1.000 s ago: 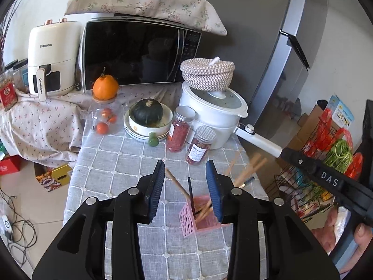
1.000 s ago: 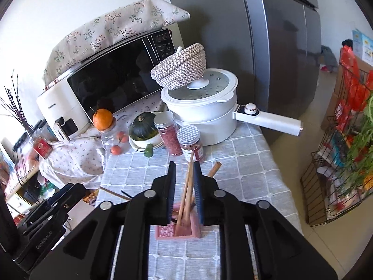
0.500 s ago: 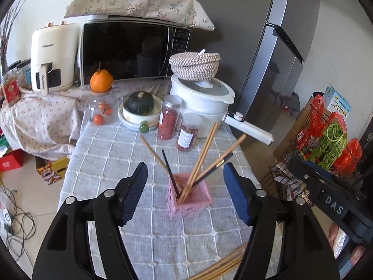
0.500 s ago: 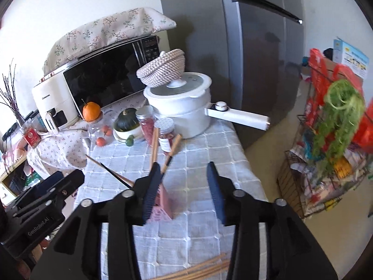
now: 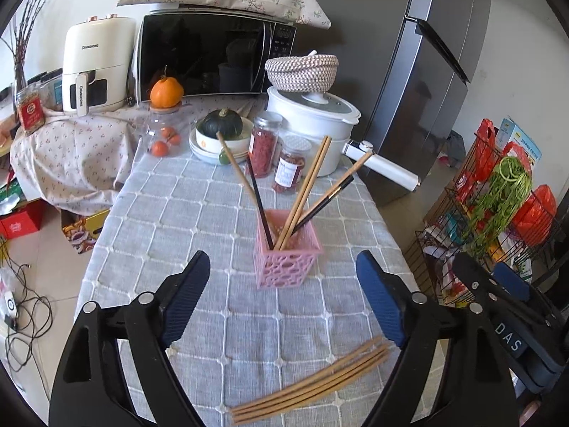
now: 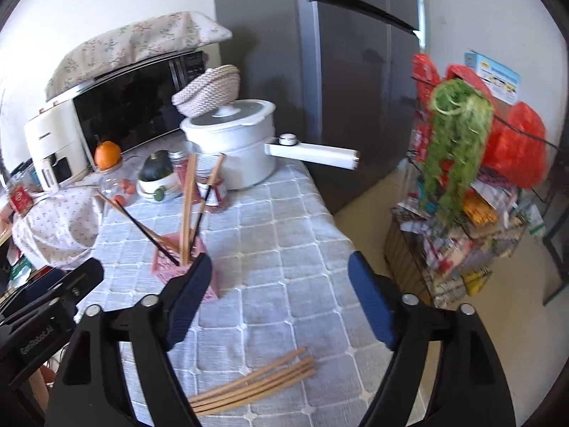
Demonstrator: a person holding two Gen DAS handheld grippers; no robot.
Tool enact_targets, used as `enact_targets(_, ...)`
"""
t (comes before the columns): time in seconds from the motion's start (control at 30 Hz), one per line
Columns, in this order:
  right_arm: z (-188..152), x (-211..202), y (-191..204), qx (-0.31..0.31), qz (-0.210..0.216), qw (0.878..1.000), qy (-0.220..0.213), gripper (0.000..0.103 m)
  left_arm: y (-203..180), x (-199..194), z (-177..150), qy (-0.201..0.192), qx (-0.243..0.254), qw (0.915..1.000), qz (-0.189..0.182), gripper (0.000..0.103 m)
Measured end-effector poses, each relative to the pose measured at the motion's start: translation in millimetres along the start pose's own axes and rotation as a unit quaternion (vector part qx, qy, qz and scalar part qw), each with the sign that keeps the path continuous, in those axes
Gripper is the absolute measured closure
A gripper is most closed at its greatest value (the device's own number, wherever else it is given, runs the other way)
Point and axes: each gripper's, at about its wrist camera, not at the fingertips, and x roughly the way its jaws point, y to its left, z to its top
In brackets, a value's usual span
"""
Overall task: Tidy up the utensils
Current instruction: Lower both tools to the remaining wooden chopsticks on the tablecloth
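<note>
Your pink holder [image 5: 286, 254] stands upright near the middle of the tabletop [image 5: 170, 227], on its grey checked cloth. In it lean wooden chopsticks [image 5: 306, 192] and two dark ones, fanned apart. A loose bundle of wooden chopsticks [image 5: 313, 380] lies flat at the near edge of the cloth, well apart from the holder; in your right wrist view the same bundle [image 6: 256, 384] lies below the tongs.

Readable writing: the white air fryer [image 5: 96, 67] at the back left carries a brand name on its front and again on its handle, too small to spell with certainty. The right tongs' body at the right edge of your left view reads "DAS". The left tongs' body at the lower left of your right view reads "GenRobot.AI".

Beyond the holder stand two red-filled jars [image 5: 265, 147], a dark green squash in stacked bowls [image 5: 220, 124], an orange on a glass jar [image 5: 166, 92], and a white pot [image 5: 313, 128] with a woven basket on its lid. A microwave [image 5: 213, 60] under a floral cover sits behind; a grey fridge [image 5: 419, 71] stands right.

Your left tongs [image 5: 282, 295] are opening, jaws wide, nothing between them; the holder stands just beyond the tips. Your right tongs [image 6: 279, 295] are opening too, empty, the holder partly hidden behind the left finger.
</note>
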Motion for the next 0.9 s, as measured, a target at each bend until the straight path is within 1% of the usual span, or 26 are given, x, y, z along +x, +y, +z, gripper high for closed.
enact_targets(0.07,-9,-1,-4,0.002,-0.023,1.0,-0.007,0.015,-1,1,-8,0.001,0.0,1.0,0.003,0.017)
enact_targets(0.23,-30,-5,-19,0.02,-0.075,0.997,-0.022,0.006,-3,9,-20,0.01,0.008,0.9999,0.01,0.012)
enact_targets(0.33,-46,-3,-38,0.041,-0.09,0.995,-0.017,0.006,-6,16,-26,0.015,0.02,0.9996,0.016,0.007)
enact_targets(0.4,-58,0,-54,0.054,-0.1,0.993,-0.008,0.006,-10,27,-30,0.036,0.036,0.9986,0.013,0.007)
enact_targets(0.43,-68,2,-66,0.065,-0.106,0.992,0.001,0.006,-14,37,-32,0.056,0.047,0.9973,0.007,0.007)
enact_targets(0.5,-84,4,-83,0.078,-0.112,0.99,0.014,0.006,-21,50,-37,0.082,0.064,0.9946,-0.001,0.007)
enact_targets(0.63,-114,3,-121,0.096,-0.128,0.986,0.04,0.006,-38,72,-51,0.119,0.096,0.9882,-0.014,0.007)
enact_targets(0.73,-119,-5,-137,0.097,-0.13,0.985,0.052,0.006,-55,84,-58,0.135,0.111,0.9842,-0.032,0.007)
enact_targets(0.83,-119,-23,-151,0.111,-0.12,0.986,0.042,0.006,-76,95,-65,0.143,0.112,0.9814,-0.06,0.007)
enact_targets(0.87,-118,-29,-154,0.114,-0.115,0.986,0.041,0.006,-86,102,-69,0.154,0.122,0.9776,-0.075,0.007)
enact_targets(0.9,-117,-32,-156,0.117,-0.109,0.986,0.039,0.006,-93,108,-72,0.166,0.136,0.9735,-0.08,0.007)
